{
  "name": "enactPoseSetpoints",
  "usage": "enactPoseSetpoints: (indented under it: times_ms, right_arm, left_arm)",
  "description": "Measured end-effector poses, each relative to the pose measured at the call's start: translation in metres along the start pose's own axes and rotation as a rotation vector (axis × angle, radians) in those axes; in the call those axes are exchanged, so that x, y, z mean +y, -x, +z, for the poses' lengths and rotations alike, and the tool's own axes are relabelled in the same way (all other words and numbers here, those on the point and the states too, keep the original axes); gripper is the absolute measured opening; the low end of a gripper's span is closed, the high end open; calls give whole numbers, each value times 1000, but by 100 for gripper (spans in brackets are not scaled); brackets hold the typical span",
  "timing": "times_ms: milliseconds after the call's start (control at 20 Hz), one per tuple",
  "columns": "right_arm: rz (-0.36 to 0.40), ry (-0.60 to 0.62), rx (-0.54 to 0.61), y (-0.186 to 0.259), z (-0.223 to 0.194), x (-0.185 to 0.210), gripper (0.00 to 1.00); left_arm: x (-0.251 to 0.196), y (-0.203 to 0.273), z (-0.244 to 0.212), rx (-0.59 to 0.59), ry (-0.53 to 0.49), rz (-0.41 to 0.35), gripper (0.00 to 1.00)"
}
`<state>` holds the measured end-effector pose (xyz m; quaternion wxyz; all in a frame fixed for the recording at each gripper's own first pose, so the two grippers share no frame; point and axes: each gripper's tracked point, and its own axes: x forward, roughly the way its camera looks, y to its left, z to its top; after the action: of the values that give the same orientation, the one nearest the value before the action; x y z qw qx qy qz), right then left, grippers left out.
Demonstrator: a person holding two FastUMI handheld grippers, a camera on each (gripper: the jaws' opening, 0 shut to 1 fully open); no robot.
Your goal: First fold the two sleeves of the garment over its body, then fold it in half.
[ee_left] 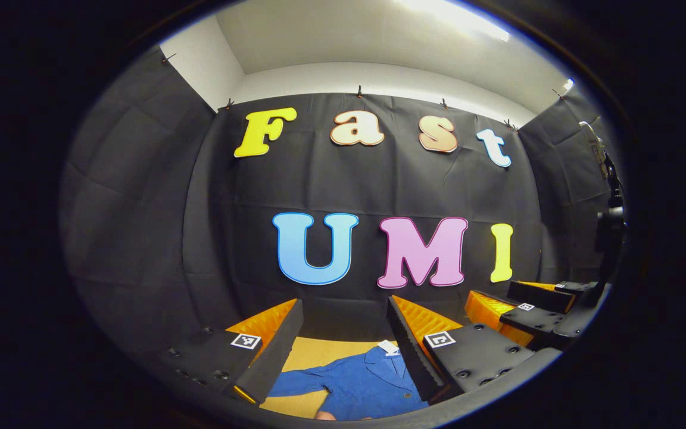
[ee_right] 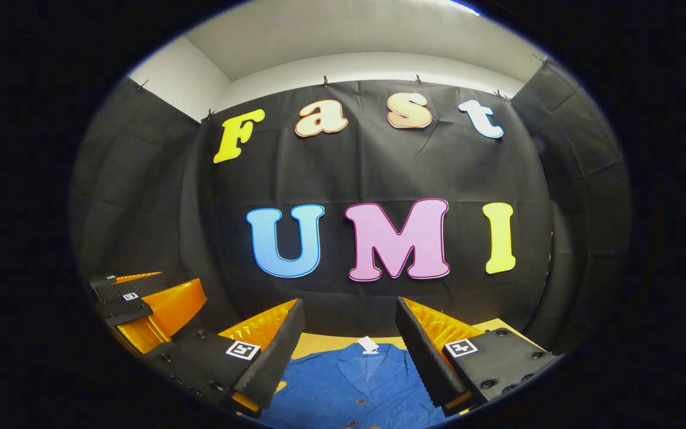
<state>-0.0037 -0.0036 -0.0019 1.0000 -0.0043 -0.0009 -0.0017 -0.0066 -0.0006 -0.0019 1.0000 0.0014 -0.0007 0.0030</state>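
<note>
A blue collared garment (ee_left: 358,384) with buttons lies flat on a tan table (ee_left: 313,354), with a white tag at its collar. One sleeve (ee_left: 295,384) stretches out to the left. My left gripper (ee_left: 343,304) hovers above it, open, with nothing between its fingers. In the right gripper view the garment's collar and front (ee_right: 355,387) lie under my right gripper (ee_right: 350,304), which is also open and holding nothing. The right gripper (ee_left: 515,301) appears off to the right in the left gripper view. The left gripper (ee_right: 137,298) appears at the left in the right gripper view.
The booth's black cloth wall (ee_left: 379,179) stands close behind the table. A dark stand with a device (ee_left: 611,220) rises at the far right. A strip of bare tabletop (ee_right: 325,344) shows beyond the collar.
</note>
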Motion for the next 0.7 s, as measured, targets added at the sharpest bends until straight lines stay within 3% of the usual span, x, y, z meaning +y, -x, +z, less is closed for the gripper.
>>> enactPoseSetpoints:
  times_ms: [700]
  right_arm:
    - [-20, 3, -7, 9, 5, 10, 87]
  left_arm:
    - [15, 15, 0, -1, 3, -1, 81]
